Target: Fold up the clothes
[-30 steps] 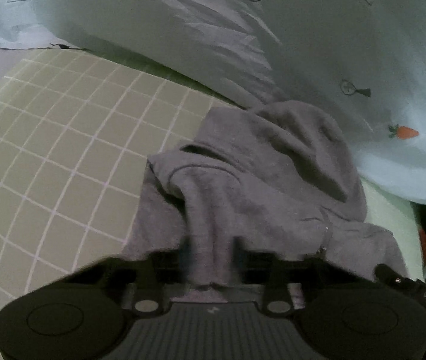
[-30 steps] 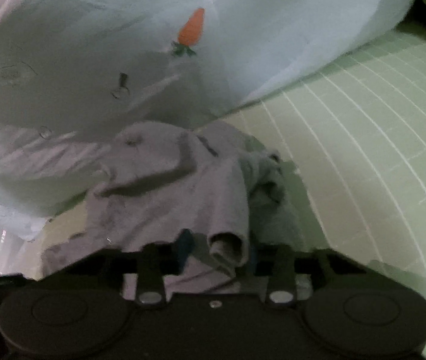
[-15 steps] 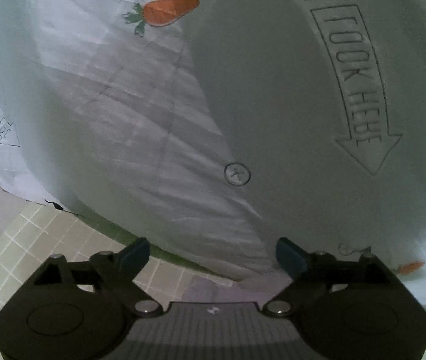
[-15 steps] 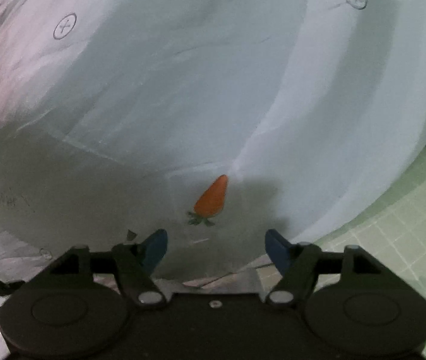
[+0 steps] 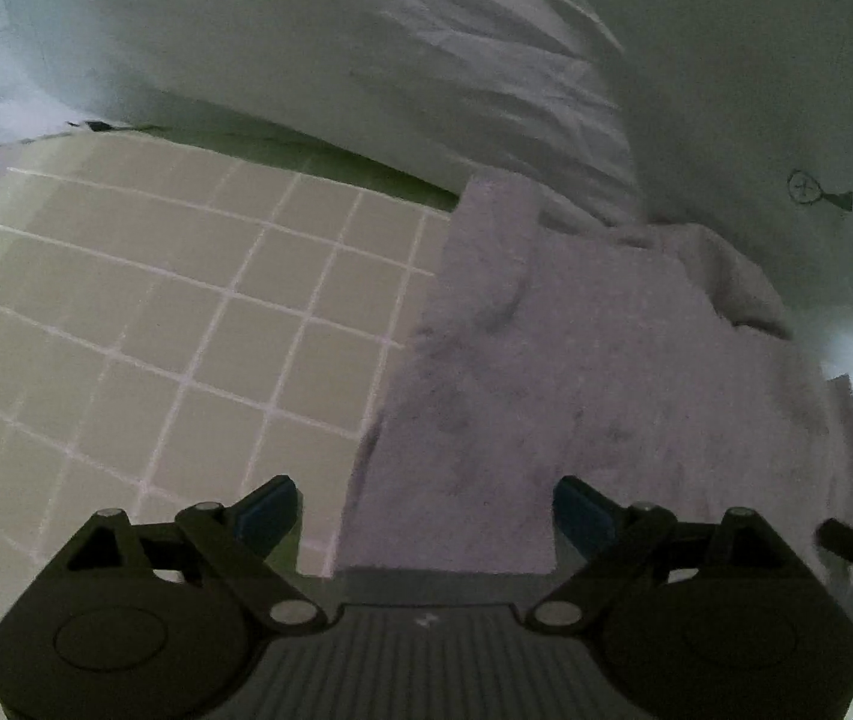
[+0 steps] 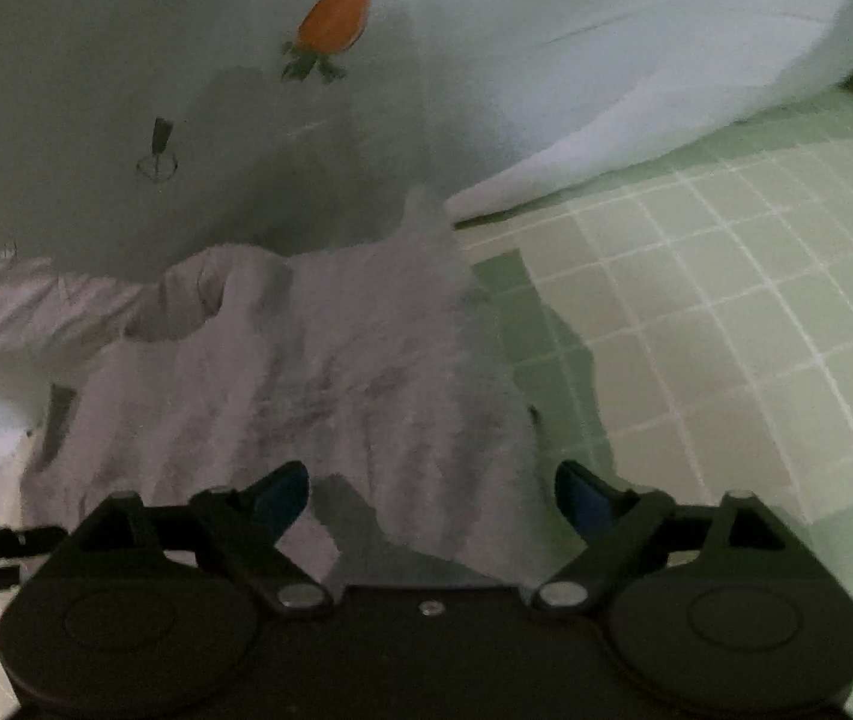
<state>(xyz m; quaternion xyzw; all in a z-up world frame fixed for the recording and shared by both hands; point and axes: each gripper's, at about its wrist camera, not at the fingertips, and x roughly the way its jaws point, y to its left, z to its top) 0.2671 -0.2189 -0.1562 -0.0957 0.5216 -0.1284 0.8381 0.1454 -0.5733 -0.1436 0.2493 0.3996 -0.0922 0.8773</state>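
Bedding fills both views: a green grid-patterned sheet (image 5: 156, 312) under a pale duvet (image 6: 576, 30) printed with carrots. Centre frame lies the grey garment (image 5: 594, 396), its far edge against the duvet. Only the right view shows a whole carrot (image 6: 339, 9). Left hand-held gripper (image 5: 426, 510) is spread wide, right hand-held gripper (image 6: 432, 501) still opening; neither pinches cloth. Garment's near hem is cut off.

I count one grey garment (image 5: 606, 372) lying on one green checked sheet (image 5: 174, 312), with one pale printed duvet (image 5: 366, 48) behind it. I see two grippers, the left gripper (image 5: 423, 513) and the right gripper (image 6: 432, 498). On the duvet I count one carrot print (image 6: 339, 12) in the right wrist view.
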